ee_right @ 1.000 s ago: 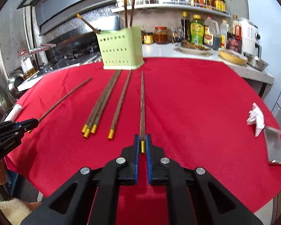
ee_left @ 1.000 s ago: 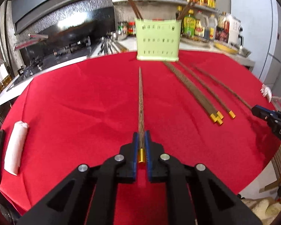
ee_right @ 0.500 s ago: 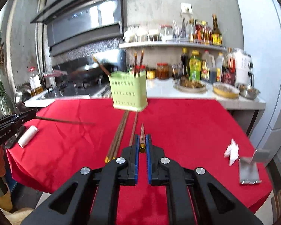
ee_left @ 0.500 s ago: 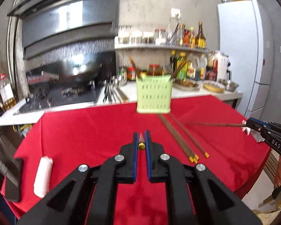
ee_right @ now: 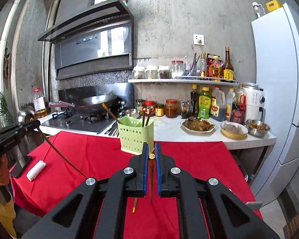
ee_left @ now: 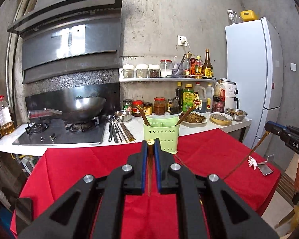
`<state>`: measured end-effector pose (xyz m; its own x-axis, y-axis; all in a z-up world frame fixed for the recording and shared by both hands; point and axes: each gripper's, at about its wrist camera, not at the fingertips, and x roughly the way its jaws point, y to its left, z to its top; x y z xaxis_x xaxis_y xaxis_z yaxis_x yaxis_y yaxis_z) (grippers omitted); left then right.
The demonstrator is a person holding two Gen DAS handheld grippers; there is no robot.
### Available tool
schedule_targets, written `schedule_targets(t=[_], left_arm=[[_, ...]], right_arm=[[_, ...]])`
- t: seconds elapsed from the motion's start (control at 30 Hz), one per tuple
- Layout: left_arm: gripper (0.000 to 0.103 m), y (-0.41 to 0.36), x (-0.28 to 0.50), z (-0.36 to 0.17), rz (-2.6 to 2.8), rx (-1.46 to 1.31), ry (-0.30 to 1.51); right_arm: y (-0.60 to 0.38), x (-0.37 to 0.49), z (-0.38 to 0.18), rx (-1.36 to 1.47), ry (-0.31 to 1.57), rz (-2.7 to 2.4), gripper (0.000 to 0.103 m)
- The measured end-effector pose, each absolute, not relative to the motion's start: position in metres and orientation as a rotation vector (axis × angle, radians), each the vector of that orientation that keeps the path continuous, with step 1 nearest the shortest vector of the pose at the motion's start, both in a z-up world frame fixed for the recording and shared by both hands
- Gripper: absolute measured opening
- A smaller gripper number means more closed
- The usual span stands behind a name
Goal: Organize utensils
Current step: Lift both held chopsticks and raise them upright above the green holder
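My left gripper (ee_left: 150,145) is shut on the gold-capped end of a brown chopstick (ee_left: 149,171), which hangs tip-down above the red cloth (ee_left: 69,171). My right gripper (ee_right: 151,149) is likewise shut on a second chopstick (ee_right: 151,177) that hangs tip-down. Each gripper shows in the other's view, the right gripper (ee_left: 285,133) at the right edge and the left gripper (ee_right: 16,133) at the left edge. The green slotted holder (ee_left: 161,137) stands at the cloth's far edge, ahead of both grippers, with a few chopsticks (ee_right: 145,117) in it. One more chopstick (ee_right: 135,205) lies on the cloth under my right gripper.
Behind the table is a counter (ee_right: 173,131) with a stove, a wok (ee_left: 83,107), loose utensils (ee_left: 119,131), jars, bottles and food dishes. A fridge (ee_left: 251,75) stands at the right. A white roll (ee_right: 35,170), a phone (ee_right: 20,166), a tissue (ee_left: 252,162) and a metal stand (ee_left: 266,168) lie on the cloth.
Both grippers have risen and lifted their chopsticks off the cloth. The chopsticks, flat on the table a second ago, now hang tip-down, and both views have tilted up toward the wall.
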<state>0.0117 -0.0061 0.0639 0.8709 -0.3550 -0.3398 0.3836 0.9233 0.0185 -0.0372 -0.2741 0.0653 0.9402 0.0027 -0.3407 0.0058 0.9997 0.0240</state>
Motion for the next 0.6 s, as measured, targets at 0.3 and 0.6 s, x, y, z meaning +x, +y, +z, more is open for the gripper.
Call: schedule_targets(t=[0.3, 0.6], left_arm=[[0.007, -0.009, 0.039, 0.054, -0.399, 0.077, 0.399], [0.008, -0.019, 0.045, 0.033, -0.352, 0.143, 0.421]], right_arm=[[-0.272, -0.014, 0.067, -0.003, 0.348, -0.007, 0.007], [-0.276, 0.012, 0.026, -0.024, 0.427, -0.022, 0.008]])
